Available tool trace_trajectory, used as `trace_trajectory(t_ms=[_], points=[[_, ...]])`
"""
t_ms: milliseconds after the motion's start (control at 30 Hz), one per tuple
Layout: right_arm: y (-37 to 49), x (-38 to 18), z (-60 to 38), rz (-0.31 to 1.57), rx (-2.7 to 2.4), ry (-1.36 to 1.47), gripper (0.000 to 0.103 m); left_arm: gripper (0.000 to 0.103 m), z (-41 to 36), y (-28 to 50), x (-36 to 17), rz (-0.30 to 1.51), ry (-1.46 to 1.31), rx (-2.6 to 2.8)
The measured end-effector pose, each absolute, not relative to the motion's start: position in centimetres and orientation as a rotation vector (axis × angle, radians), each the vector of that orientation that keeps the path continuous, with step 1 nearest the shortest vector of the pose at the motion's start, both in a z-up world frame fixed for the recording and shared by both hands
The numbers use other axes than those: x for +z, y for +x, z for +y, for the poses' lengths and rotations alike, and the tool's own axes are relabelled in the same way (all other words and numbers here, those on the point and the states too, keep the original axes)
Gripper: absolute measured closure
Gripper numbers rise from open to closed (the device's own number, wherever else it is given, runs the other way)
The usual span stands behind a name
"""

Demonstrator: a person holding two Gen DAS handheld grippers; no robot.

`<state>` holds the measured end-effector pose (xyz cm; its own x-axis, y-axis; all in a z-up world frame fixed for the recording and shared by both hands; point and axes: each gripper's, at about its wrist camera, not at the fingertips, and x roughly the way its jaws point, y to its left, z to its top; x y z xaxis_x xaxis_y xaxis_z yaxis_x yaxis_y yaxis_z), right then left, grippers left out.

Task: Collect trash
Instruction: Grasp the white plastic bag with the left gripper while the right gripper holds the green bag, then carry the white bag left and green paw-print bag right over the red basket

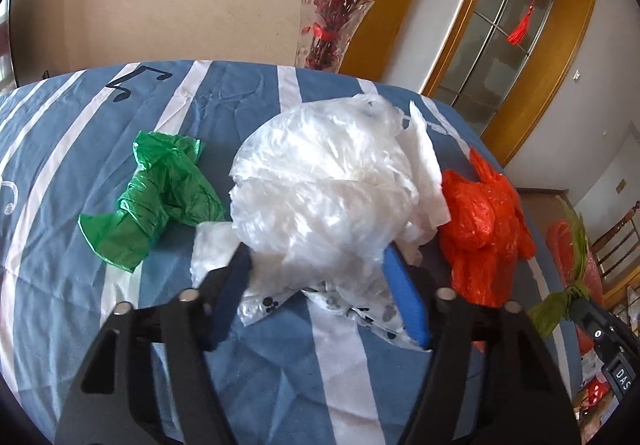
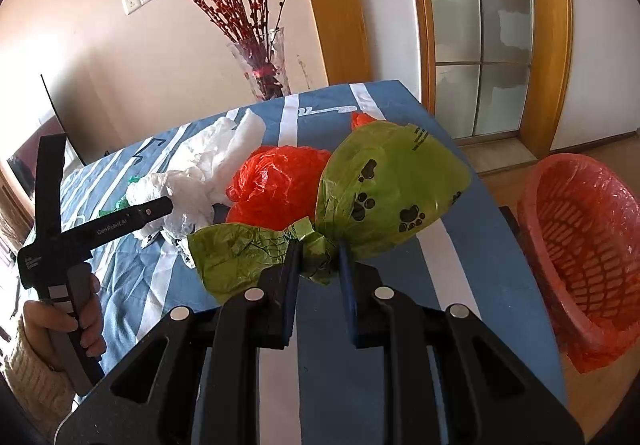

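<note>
Right gripper [image 2: 318,259] clamped on lime paw-print bag [image 2: 384,189] at its knot for carrying to red basket [image 2: 576,253] at right; left gripper [image 1: 320,269] fingers apart, straddling clear plastic wad [image 1: 320,185]

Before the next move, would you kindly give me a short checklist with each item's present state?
1. Right claw shut on the olive bag's knot: ok.
2. Red basket open and lined, beside the table: ok.
3. Path from olive bag to basket unobstructed: ok.
4. Left claw straddles the clear bag: ok.
5. Left claw's pads pressing the clear bag: cannot tell.
6. Green bag and orange bag collected: not ok.
</note>
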<state>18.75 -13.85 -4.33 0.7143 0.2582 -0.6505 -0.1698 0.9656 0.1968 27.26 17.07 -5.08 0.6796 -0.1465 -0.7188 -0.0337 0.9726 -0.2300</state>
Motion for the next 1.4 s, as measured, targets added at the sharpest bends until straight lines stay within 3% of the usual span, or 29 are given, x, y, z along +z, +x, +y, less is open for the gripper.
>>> trace_trajectory(t_ms=[67,200,267,867,1400], points=[[18.7,-4.4,-14.0,0.74,0.234,0.128,0.083,0.056,17.0,27.0,-4.8,0.807,-0.23,-0.069],[18.5,-4.4,-14.0,0.743,0.232,0.128,0.083,0.068,16.9,26.4,-4.4,0.78,-0.219,-0.076],[18.5,-4.3,-13.9,0.741,0.232,0.126,0.083,0.093,16.9,26.0,-4.1,0.77,-0.216,-0.081],[16.3,-2.7,-15.7,0.687,0.215,0.13,0.083,0.097,16.7,21.8,0.1,0.654,-0.244,-0.107],[14.1,-1.3,-20.1,0.624,0.118,0.137,0.083,0.097,8.3,20.4,1.9,0.641,-0.216,-0.277]])
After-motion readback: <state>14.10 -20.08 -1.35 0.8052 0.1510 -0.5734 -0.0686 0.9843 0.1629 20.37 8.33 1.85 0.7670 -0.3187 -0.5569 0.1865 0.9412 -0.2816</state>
